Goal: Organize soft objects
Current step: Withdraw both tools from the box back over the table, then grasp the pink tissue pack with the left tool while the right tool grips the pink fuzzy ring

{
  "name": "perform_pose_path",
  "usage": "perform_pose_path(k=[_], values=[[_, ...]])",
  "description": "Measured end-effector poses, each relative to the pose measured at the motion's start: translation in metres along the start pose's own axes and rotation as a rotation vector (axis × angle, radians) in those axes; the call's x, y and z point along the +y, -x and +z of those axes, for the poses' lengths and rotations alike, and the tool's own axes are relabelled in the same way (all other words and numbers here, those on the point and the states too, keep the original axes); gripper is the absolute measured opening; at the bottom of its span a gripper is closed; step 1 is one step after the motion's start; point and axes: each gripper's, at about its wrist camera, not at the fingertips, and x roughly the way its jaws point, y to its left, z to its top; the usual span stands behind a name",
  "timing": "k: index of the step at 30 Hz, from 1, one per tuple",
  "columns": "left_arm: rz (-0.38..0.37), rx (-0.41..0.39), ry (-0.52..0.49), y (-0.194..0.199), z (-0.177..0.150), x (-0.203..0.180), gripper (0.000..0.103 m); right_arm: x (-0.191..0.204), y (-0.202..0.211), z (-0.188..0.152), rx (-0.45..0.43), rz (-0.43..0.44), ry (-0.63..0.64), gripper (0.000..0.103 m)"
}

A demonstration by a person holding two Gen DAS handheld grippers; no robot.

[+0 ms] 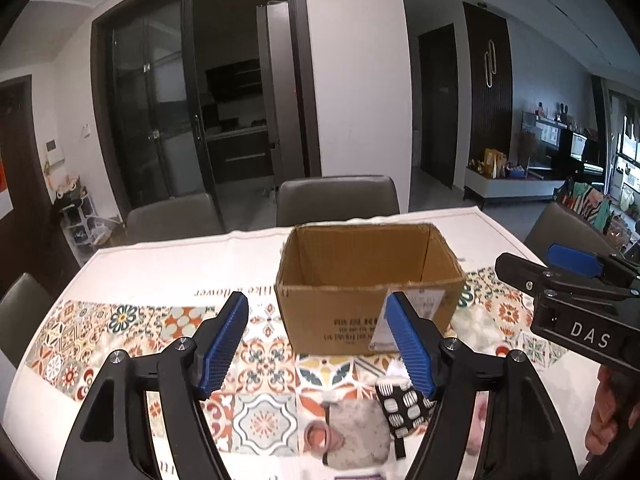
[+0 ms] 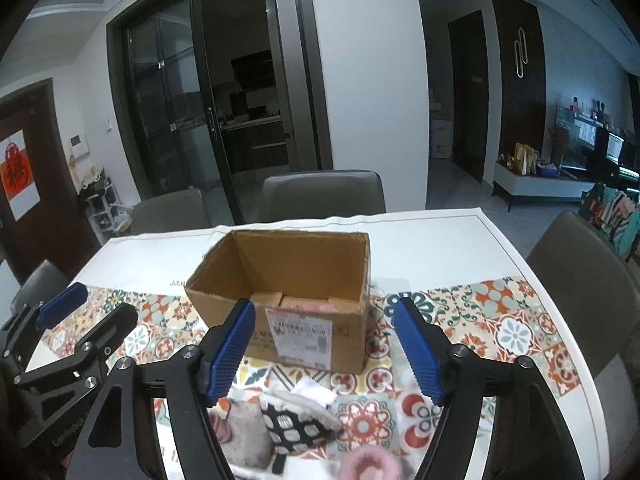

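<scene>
I see a table (image 1: pixel 132 264) covered by a white cloth with a wide band of orange, teal and cream patterned tiles (image 2: pixel 500 320) running left to right across its near half. An open brown cardboard box (image 1: pixel 370 304) with a white shipping label stands on the cloth around the middle. Near of it lies a small heap of soft items: a grey fuzzy pouch (image 1: pixel 358 430), a black-and-white patterned fabric piece (image 2: pixel 298 426) touching it on the right, a white cloth scrap (image 2: pixel 314 388) just behind, and a pink fluffy item (image 2: pixel 370 464) at the near edge, blurred.
</scene>
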Motion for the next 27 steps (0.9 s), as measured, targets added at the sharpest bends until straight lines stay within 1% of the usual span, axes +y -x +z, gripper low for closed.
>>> perform_pose_path(k=[7, 10, 17, 25, 27], values=[[0.033, 0.039, 0.006, 0.013, -0.023, -0.009, 0.075, -0.004, 0.012, -0.019, 0.028, 0.006, 0.031, 0.079], [0.033, 0.063, 0.012, 0.02, -0.034, -0.012, 0.075, -0.007, 0.013, -0.026, 0.048, 0.01, 0.033, 0.082], [0.044, 0.132, 0.001, 0.027, -0.065, -0.025, 0.077, -0.019, 0.014, -0.048, 0.1, 0.012, 0.036, 0.082], [0.045, 0.171, 0.007, 0.033, -0.092, -0.035, 0.081, -0.028, 0.015, -0.075, 0.158, 0.033, 0.036, 0.082], [0.042, 0.192, 0.003, 0.032, -0.1, -0.039, 0.082, -0.029, 0.014, -0.083, 0.174, 0.039, 0.044, 0.082]])
